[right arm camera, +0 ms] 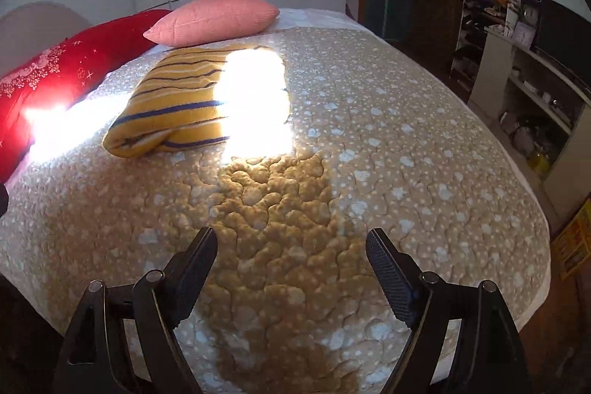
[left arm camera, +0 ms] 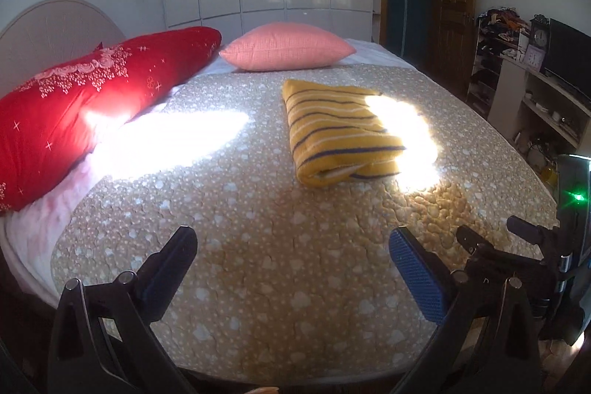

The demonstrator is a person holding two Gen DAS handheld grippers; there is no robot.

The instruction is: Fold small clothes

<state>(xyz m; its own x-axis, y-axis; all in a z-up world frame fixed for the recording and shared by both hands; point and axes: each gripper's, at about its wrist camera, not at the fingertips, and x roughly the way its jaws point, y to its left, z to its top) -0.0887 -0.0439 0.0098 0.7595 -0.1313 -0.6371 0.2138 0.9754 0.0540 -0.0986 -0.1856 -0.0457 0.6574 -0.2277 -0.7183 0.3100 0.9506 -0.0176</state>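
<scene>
Nearest the lens, the left gripper [left arm camera: 291, 246] stood with its jaws spread wide and nothing between them, low over the foot of the quilted bedspread [left arm camera: 258, 264]; the right gripper [right arm camera: 291, 244] was likewise released and empty above the same cover. One striped yellow garment [left arm camera: 340, 132] lay well ahead of both, mid-bed, partly in a bright sun patch, just short of the pink pillow [left arm camera: 288, 47]. It appeared already folded into a compact rectangle with a doubled near edge, so the fold was judged complete or nearly so. No other unfolded clothing showed on the bed. Count: garments one, pink pillows one, red pillows [left arm camera: 92, 98] one, grippers two.
</scene>
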